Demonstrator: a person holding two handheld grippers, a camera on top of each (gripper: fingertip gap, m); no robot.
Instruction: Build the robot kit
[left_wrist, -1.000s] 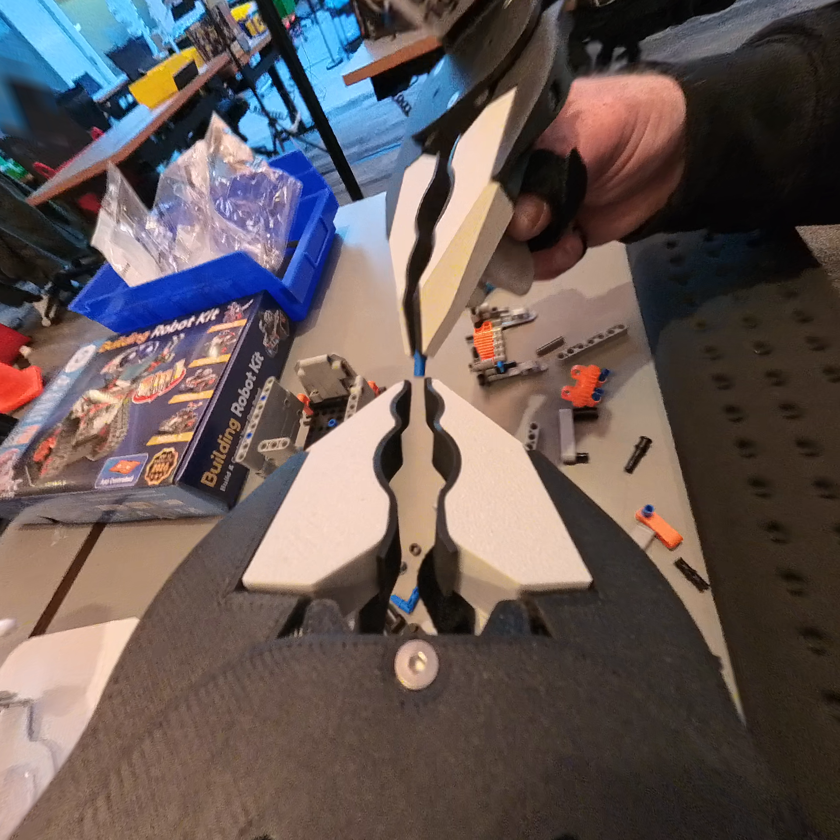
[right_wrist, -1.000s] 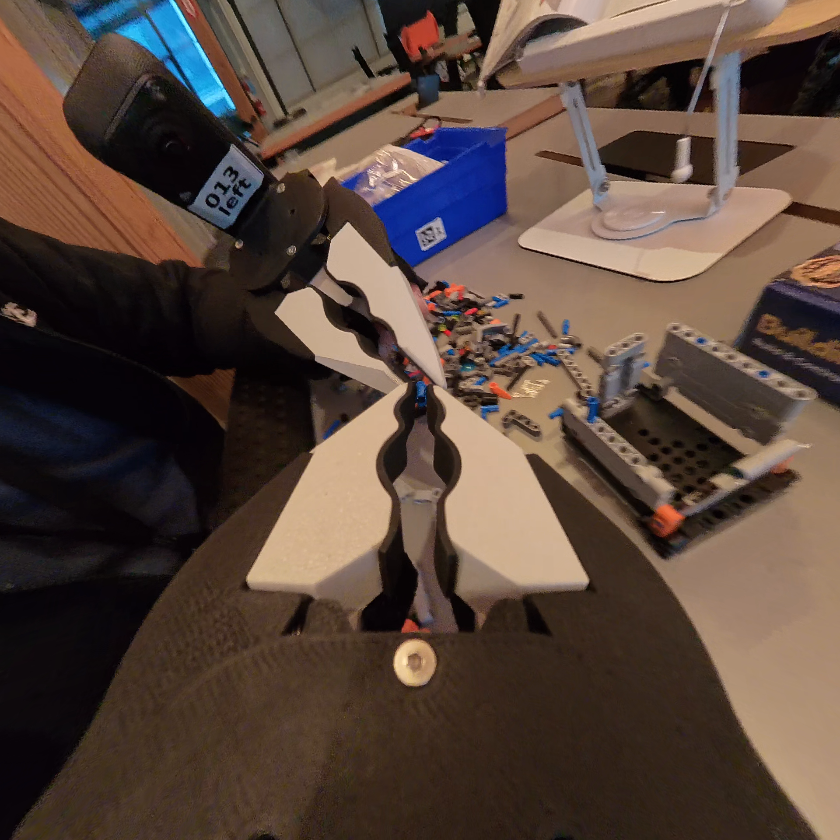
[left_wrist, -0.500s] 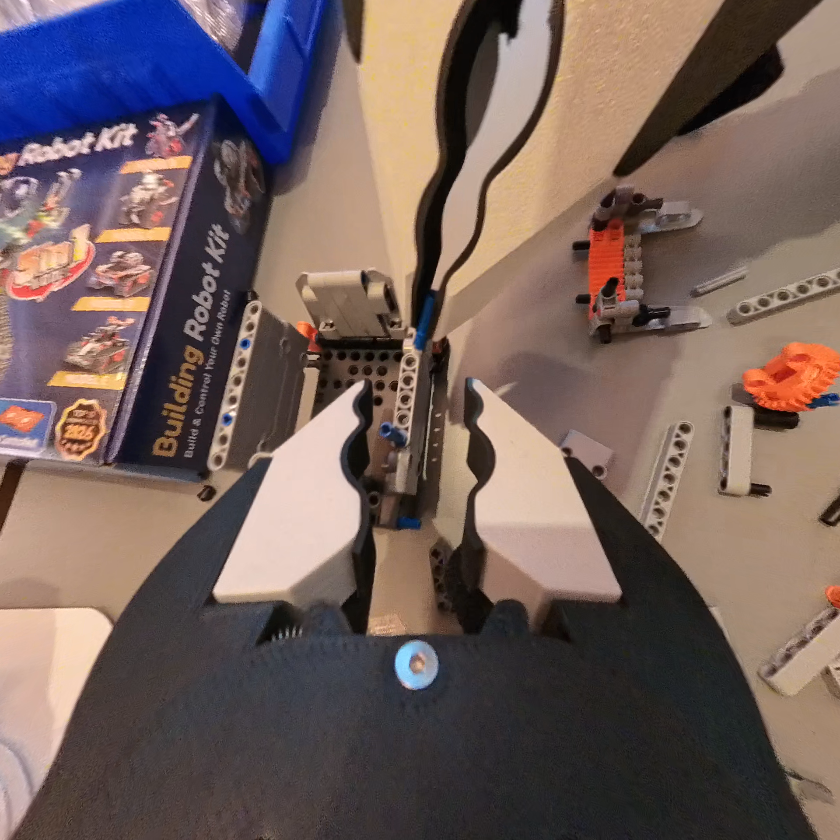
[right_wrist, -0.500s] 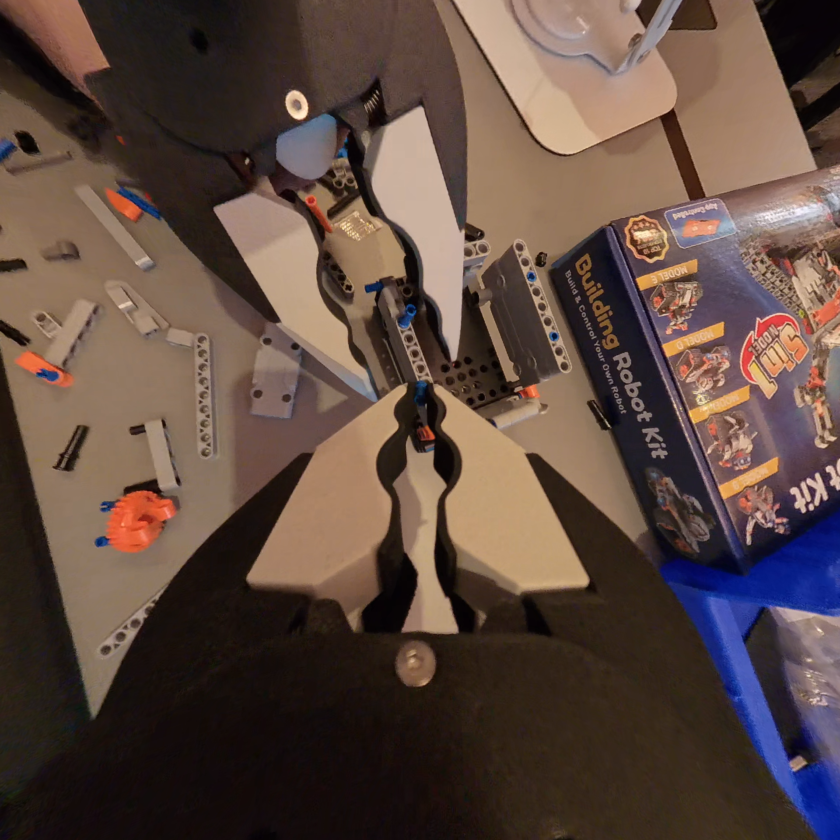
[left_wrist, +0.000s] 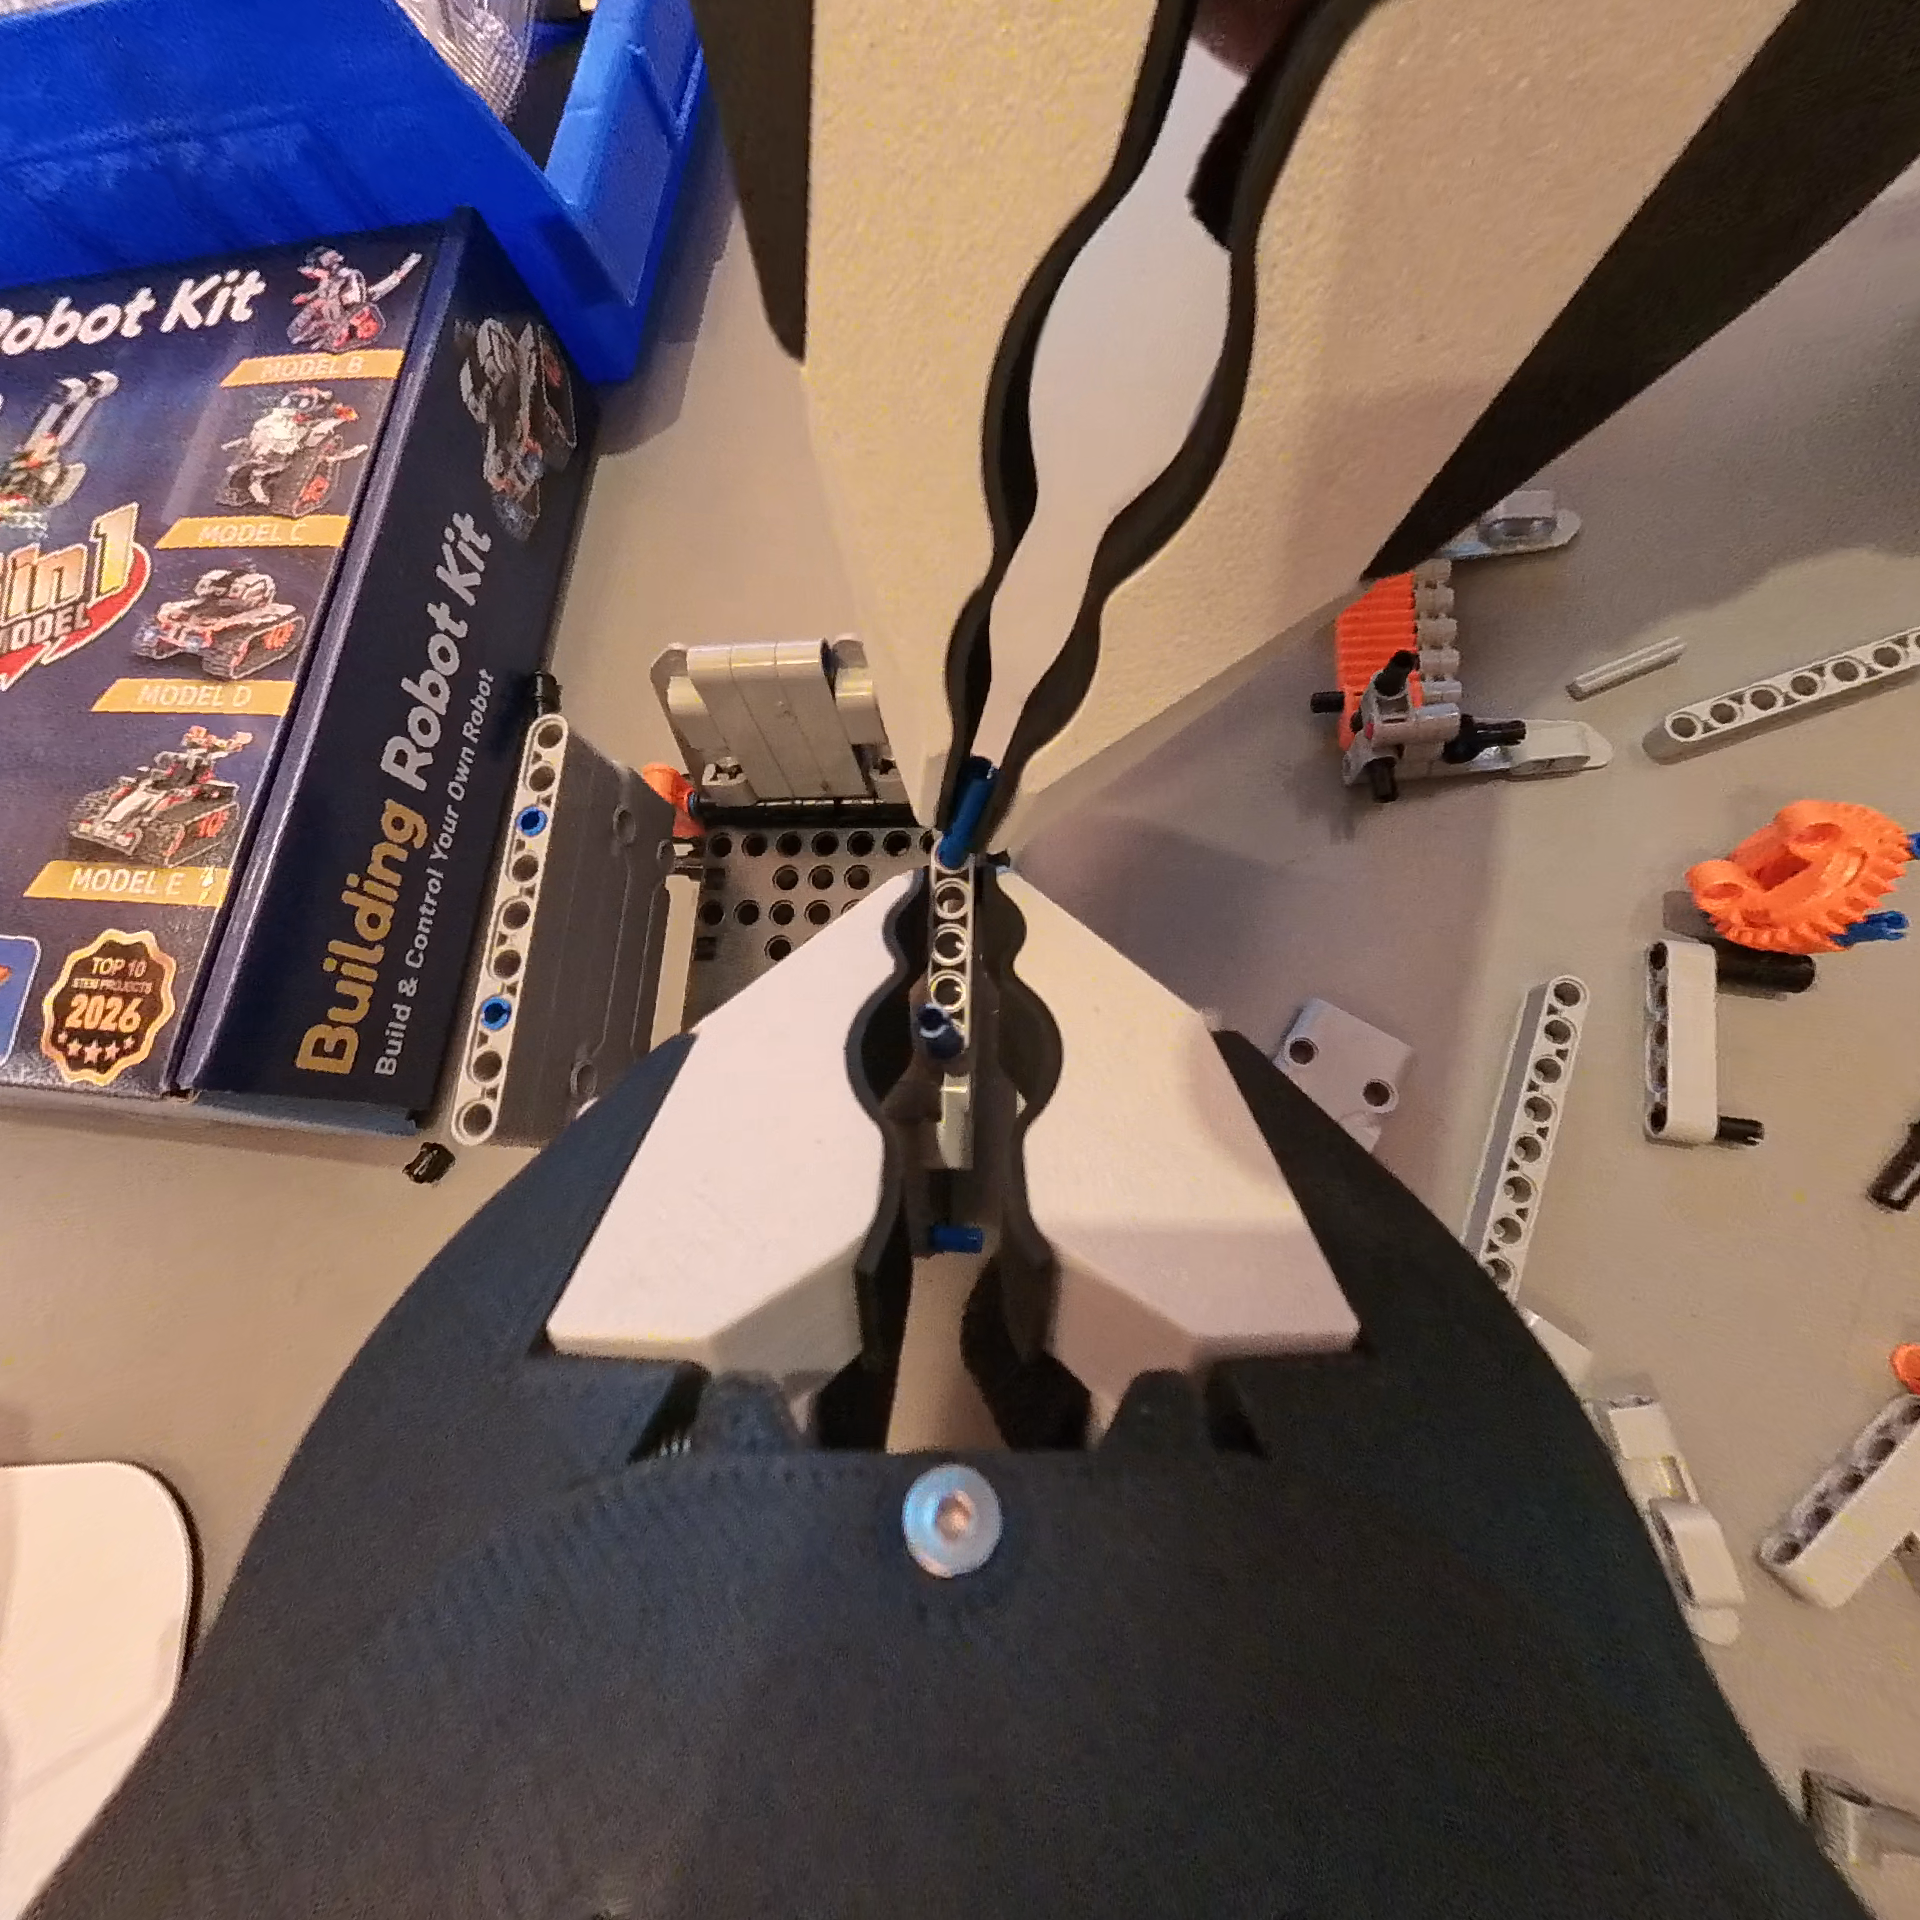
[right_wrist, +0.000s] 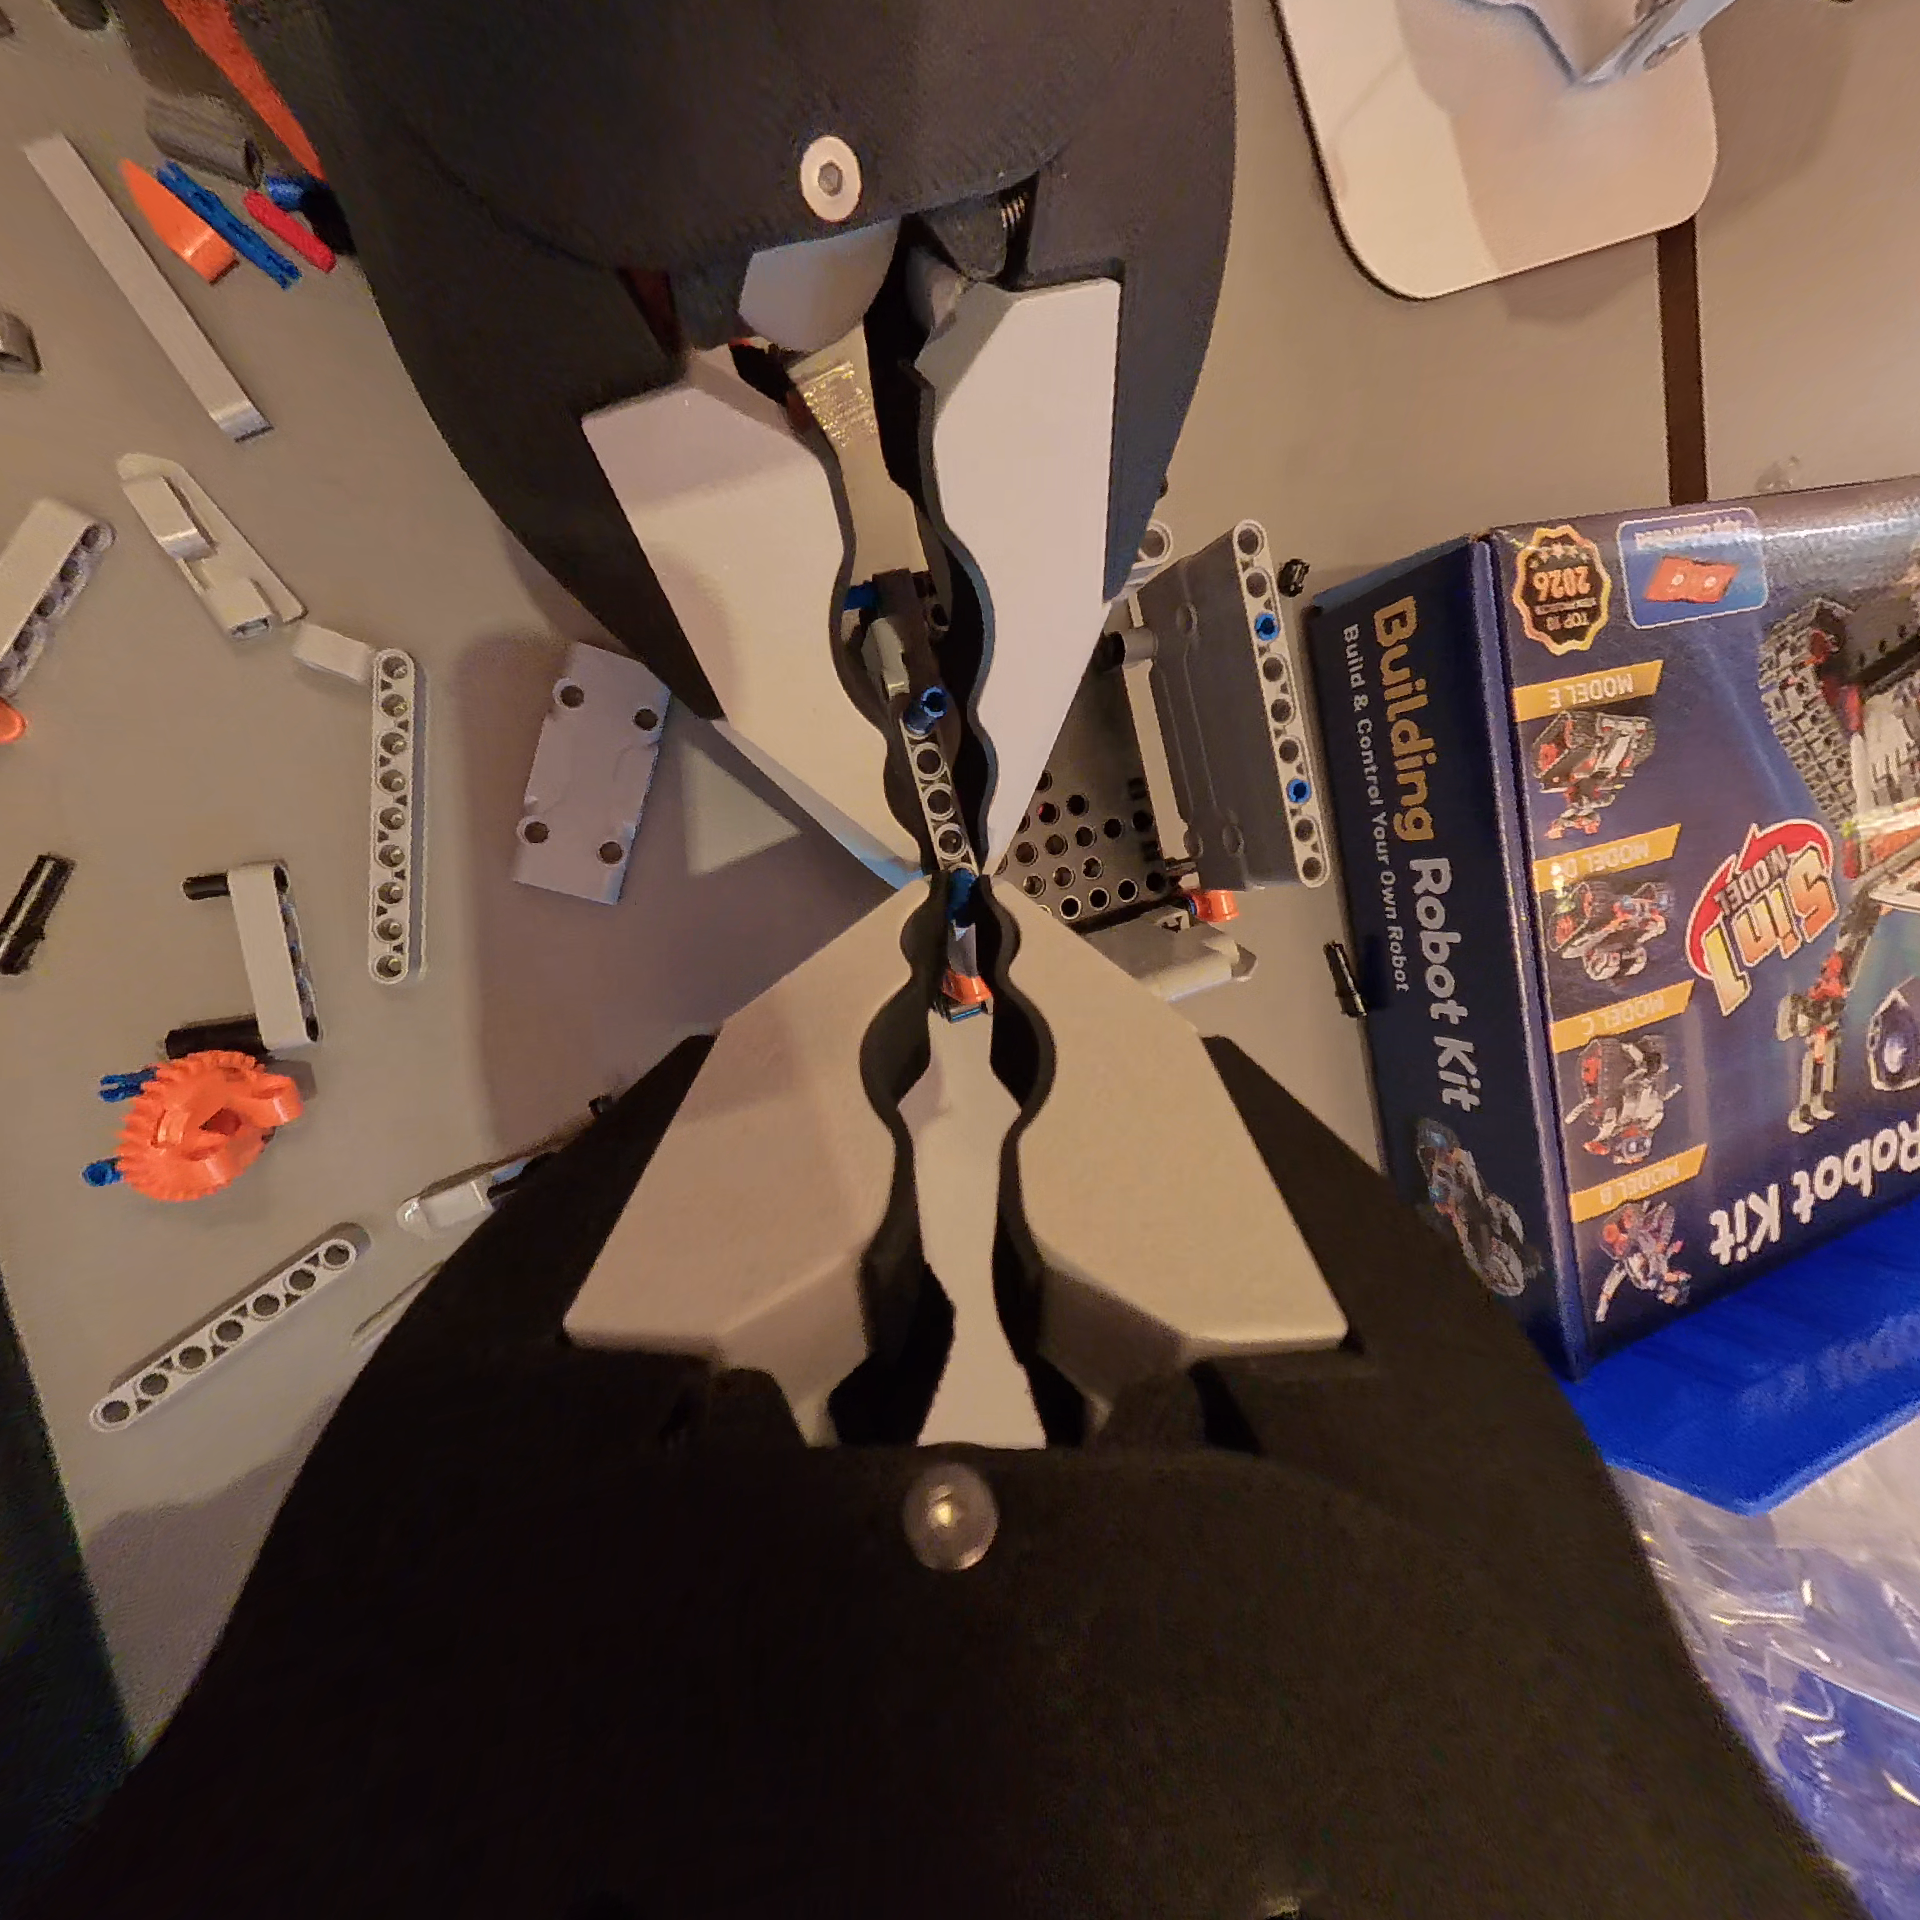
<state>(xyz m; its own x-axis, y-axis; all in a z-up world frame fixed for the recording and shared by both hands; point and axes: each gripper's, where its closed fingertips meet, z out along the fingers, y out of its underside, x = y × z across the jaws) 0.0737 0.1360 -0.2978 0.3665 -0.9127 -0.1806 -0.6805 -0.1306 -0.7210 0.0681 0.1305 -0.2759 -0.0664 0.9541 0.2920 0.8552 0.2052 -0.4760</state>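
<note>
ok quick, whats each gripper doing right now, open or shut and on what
Left gripper: shut on the grey holed beam of the partly built model.
Right gripper: shut on a small blue pin.

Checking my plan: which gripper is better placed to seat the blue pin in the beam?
Probably right: right gripper pinches the blue pin at the grey beam tip; left gripper clamps that beam.

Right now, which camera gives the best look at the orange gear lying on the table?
The right wrist view: the orange gear lies whole and unblocked at the left, teeth and blue pins clear. The left wrist view also shows it, but near the right edge, where the wide lens stretches it.
</note>
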